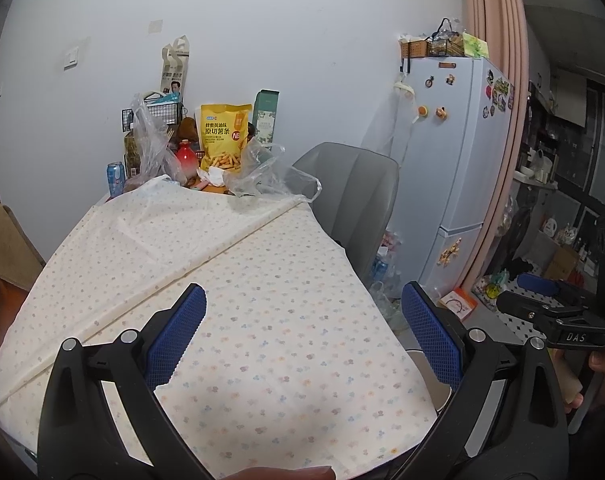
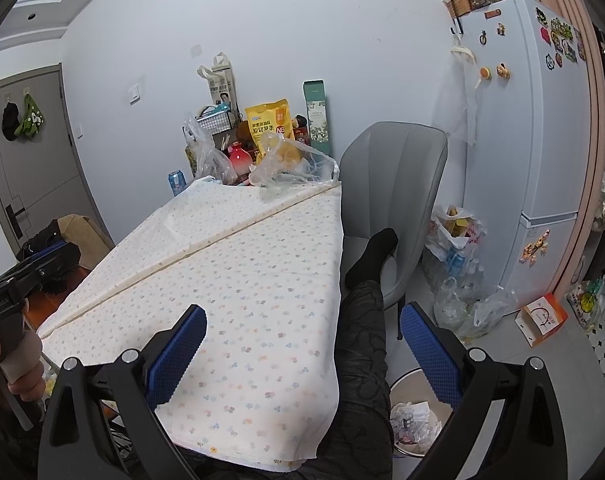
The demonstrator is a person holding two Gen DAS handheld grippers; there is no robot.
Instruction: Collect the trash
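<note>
A table under a flowered cloth (image 1: 242, 280) (image 2: 238, 272) has trash at its far end: a crumpled clear plastic bag (image 1: 262, 176) (image 2: 294, 164), a white paper wad (image 1: 212, 176) and a second clear bag (image 1: 152, 148) (image 2: 206, 152). A white waste bin (image 2: 416, 420) holding crumpled waste stands on the floor at lower right; its rim shows in the left wrist view (image 1: 434, 384). My left gripper (image 1: 302, 332) is open and empty above the near cloth. My right gripper (image 2: 302, 348) is open and empty near the table's right edge, above a person's leg (image 2: 362, 320).
A yellow snack bag (image 1: 224, 136) (image 2: 270, 124), red vase (image 1: 186, 158), blue can (image 1: 115, 178) (image 2: 177, 182) and boxes crowd the table's far end. A grey chair (image 2: 394, 200) and a white fridge (image 2: 542, 140) stand right, with bags of bottles (image 2: 458, 264) on the floor.
</note>
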